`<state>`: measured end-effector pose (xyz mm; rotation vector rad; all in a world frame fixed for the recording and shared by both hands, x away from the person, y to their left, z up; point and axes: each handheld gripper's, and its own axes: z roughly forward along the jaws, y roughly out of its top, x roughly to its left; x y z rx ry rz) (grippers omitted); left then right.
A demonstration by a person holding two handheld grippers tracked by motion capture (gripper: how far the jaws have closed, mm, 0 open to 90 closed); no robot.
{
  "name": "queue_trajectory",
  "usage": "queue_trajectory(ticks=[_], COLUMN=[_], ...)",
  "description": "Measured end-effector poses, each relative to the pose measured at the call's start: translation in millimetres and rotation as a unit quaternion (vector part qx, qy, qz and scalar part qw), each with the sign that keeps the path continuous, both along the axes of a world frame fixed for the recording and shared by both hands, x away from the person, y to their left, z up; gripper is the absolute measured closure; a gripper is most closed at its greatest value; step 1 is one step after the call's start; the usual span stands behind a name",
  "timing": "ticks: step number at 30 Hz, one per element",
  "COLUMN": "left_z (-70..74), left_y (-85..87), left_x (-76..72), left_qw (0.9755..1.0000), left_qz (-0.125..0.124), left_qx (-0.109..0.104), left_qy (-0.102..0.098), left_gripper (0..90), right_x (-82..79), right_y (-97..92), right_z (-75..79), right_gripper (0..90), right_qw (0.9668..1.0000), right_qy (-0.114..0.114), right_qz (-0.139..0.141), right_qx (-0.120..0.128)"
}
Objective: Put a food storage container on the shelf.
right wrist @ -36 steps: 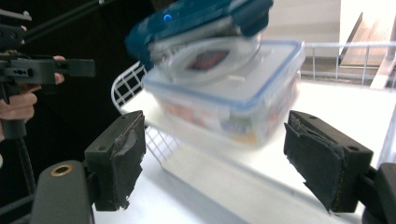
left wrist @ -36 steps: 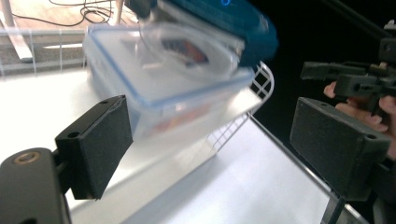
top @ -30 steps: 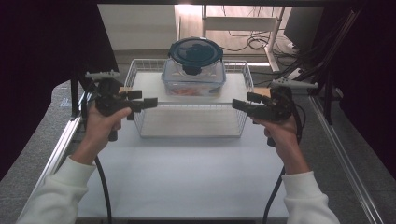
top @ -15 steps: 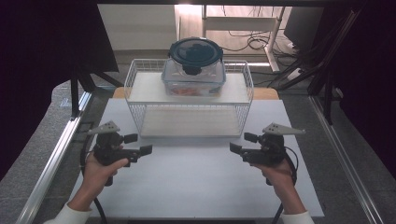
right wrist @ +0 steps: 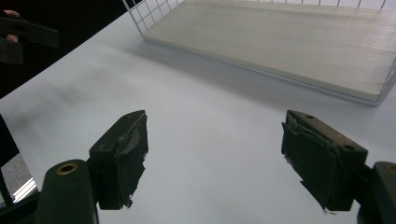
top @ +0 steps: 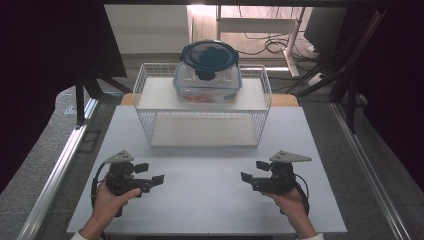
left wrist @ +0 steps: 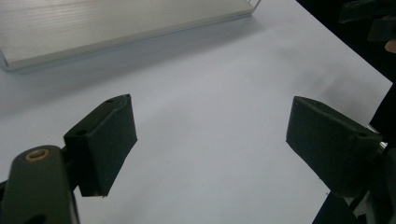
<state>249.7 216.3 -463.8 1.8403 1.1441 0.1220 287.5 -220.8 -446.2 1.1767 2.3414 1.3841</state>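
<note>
- Your left hand-held gripper (top: 156, 180) sits low over the near left part of the desk (top: 210, 200); its jaws stand wide apart with nothing between them, as the left gripper view confirms.
- Your right hand-held gripper (top: 246, 178) mirrors it on the near right, jaws equally spread and empty. The padding on its jaws looks frayed in the right gripper view.
- The two tips point inward toward each other, well apart, over bare white desk.
- The wire basket (top: 145, 107) stands at the far middle of the desk, well apart from both grippers. On its upper shelf sits the lidded container (top: 207, 75), clear-walled with a dark blue lid; reddish contents show through the wall but cannot be identified.
- Judgement: this reads as a rest or ready position, with no grasp in hand.
- Judgement: any next move on the basket or container calls for you to carry both grippers forward and raise them, approaching from opposite sides with jaws kept open until aligned.
</note>
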Motion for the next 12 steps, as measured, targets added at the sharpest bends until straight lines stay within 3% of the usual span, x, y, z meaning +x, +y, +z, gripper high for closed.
queue_trajectory(ticks=[12], left_z=[3.1], left_y=[-1.5], left_x=[-0.6], left_qw=[1.0], left_qz=[0.005], left_qx=[0.0], left_qy=[-0.008], left_gripper=[15.3], right_x=[-5.4], right_y=[-2.4], right_z=[1.8], right_gripper=[22.2], right_qw=[0.9999], right_qy=[-0.01], right_qz=[-0.002], right_qx=[0.001])
